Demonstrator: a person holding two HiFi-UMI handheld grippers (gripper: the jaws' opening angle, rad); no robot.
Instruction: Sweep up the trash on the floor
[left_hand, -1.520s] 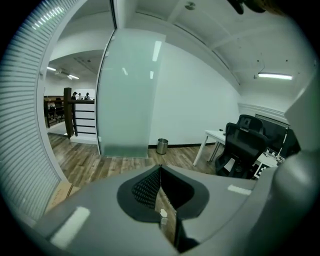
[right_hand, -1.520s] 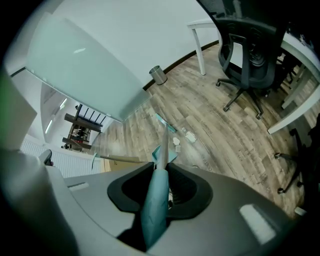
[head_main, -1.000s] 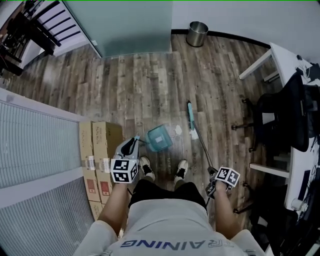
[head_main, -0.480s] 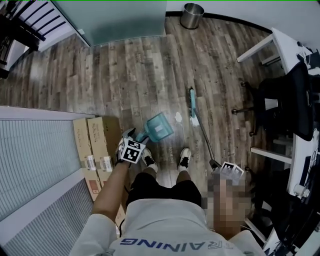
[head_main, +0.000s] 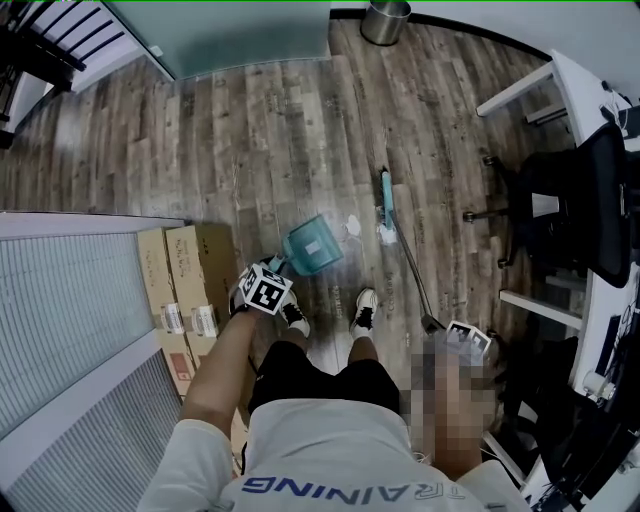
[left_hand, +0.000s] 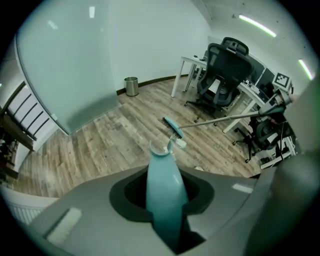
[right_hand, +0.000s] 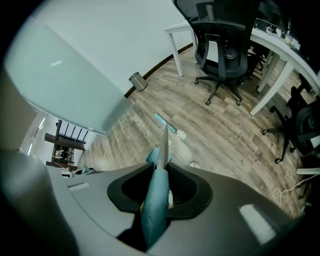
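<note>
At the left of the head view two closed cardboard boxes (head_main: 190, 290) lie on the wood floor (head_main: 250, 150); nothing of their contents shows. Just right of them the left gripper (head_main: 272, 275) has just been closing its jaws, and they now clamp the handle of the teal dustpan (head_main: 312, 246), which runs straight between them in the left gripper view. The pan sits low near the floor at centre frame, its mouth turned toward the trash – and it looks empty so far.

The trash is not yet collected: one of the white scraps (head_main: 352, 228) lies just beside the pan's right edge, and another rests against the head of the broom (head_main: 384, 196). At the top edge a metal bin (head_main: 386, 20) stands well apart; its inside cannot be seen. The broom's pole slants down to the lower right, where the right gripper (head_main: 445, 328) is clenched on its teal grip. An office chair (head_main: 570, 200) fills the far right.

By my reading the sweep is barely under way – both tools are in hand, but the scraps have yet to be pushed into the pan and carried to the bin.
</note>
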